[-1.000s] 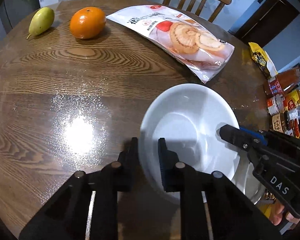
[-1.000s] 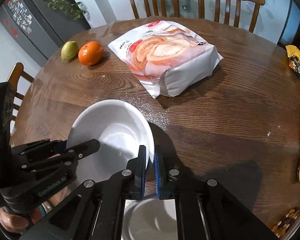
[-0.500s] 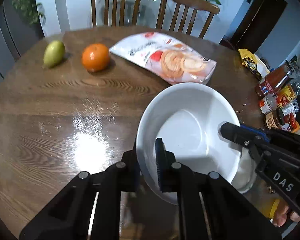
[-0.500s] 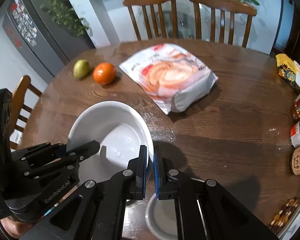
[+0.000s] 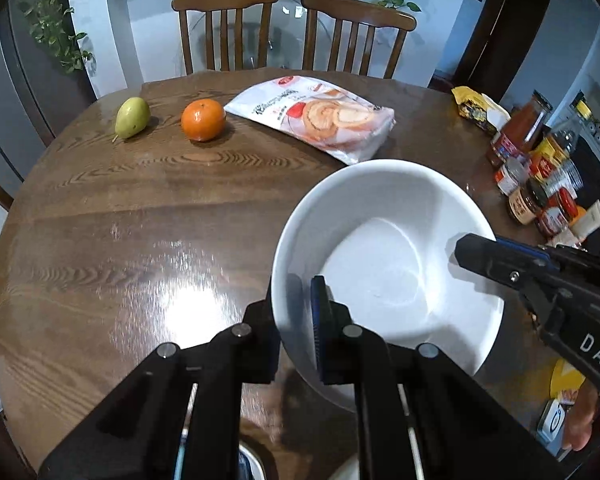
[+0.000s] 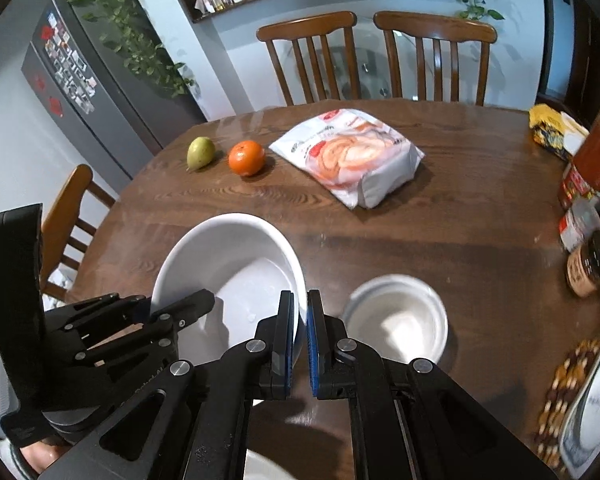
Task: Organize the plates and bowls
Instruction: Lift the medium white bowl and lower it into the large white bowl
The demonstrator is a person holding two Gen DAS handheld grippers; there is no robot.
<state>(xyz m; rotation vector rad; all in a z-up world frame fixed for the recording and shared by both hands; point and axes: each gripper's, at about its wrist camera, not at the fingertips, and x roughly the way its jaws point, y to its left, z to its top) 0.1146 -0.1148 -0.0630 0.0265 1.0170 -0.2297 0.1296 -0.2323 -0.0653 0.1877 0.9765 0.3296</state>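
Observation:
A large white bowl (image 5: 380, 248) hangs tilted above the wooden table (image 5: 140, 220), held from both sides. My left gripper (image 5: 294, 308) is shut on the bowl's left rim, one finger inside the wall and one outside. From the right, my right gripper (image 5: 474, 250) reaches in over the opposite rim. In the right wrist view the same bowl (image 6: 228, 252) has my right gripper (image 6: 299, 300) shut on its right rim, with the left gripper (image 6: 196, 300) at its left edge. A smaller white bowl (image 6: 396, 316) stands on the table just right of the right gripper.
A pear (image 5: 132, 117), an orange (image 5: 203, 120) and a bag of roll cake (image 5: 320, 120) lie across the far half of the table. Jars and bottles (image 5: 540, 184) crowd the right edge. A plate (image 6: 592, 412) lies near right. Two chairs (image 6: 312, 60) stand behind.
Both grippers have risen and pulled back with the large bowl between them. The smaller bowl that lay under it now stands in plain view on the table.

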